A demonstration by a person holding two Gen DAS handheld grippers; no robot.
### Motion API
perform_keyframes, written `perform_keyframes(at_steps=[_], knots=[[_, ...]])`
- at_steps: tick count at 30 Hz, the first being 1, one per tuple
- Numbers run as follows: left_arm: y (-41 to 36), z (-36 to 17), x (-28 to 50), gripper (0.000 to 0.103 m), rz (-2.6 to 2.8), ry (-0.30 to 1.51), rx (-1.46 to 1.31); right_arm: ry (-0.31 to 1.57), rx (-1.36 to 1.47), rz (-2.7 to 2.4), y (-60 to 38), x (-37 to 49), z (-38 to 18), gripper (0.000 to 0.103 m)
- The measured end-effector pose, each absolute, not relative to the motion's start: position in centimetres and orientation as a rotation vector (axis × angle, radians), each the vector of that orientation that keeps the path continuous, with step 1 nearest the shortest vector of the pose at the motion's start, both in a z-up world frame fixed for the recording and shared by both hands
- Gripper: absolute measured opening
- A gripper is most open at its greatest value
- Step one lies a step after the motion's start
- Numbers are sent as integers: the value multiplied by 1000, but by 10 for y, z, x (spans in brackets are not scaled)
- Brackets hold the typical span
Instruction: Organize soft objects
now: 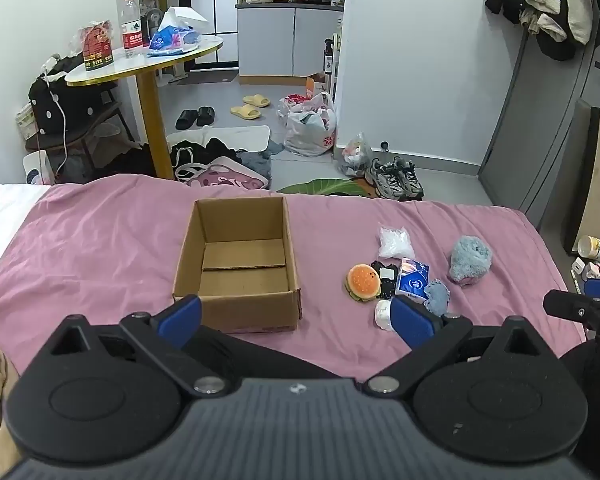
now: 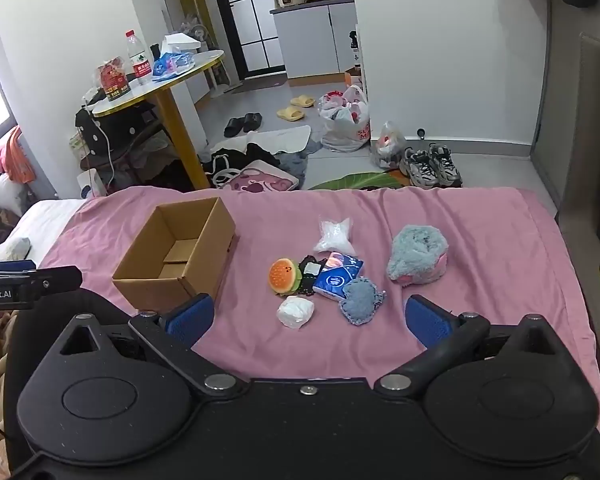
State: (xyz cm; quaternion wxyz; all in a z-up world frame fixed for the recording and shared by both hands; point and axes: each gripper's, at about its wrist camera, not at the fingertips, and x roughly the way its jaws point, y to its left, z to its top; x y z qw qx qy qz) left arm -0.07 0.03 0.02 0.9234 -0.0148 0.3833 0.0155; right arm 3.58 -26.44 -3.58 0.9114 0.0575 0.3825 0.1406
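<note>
Left wrist view looks straight into the box (image 1: 236, 264), showing its bare floor with a seam across it, while the right wrist view takes the same box from the side, so only a corner of the floor shows. The left gripper (image 1: 296, 316) has its blue fingers spread wide over the pink sheet (image 1: 100, 240), holding nothing; the right gripper (image 2: 308, 318) is likewise spread wide and bare. The soft things lie in a cluster right of the box, on the sheet: burger toy (image 2: 286, 276), black patch (image 2: 311, 274), blue tissue pack (image 2: 336, 276), clear bag (image 2: 335, 236), white wad (image 2: 295, 312), knitted blue heart (image 2: 360, 300), and, apart to the right, a fluffy grey-blue plush (image 2: 418, 254). In the left view the right finger hides part of the wad and the heart — the right view shows both whole, and the plush's pink underside. Only the right view carries readable writing — "Robot.AI" on the other gripper's body at the left edge. The shopping bag (image 2: 346, 120) on the floor bears red letters, cut off. The bottle (image 1: 131, 26) has a red label, too small to read.
</note>
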Motion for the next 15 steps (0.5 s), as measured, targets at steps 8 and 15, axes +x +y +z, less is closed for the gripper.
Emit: perform_keyframes(at_steps=[8, 15], knots=[[-6, 6, -8, 100, 30, 783, -35, 761, 121, 294, -271, 32, -34, 103], [-2, 1, -12, 100, 24, 783, -29, 751, 96, 303, -268, 28, -28, 103]])
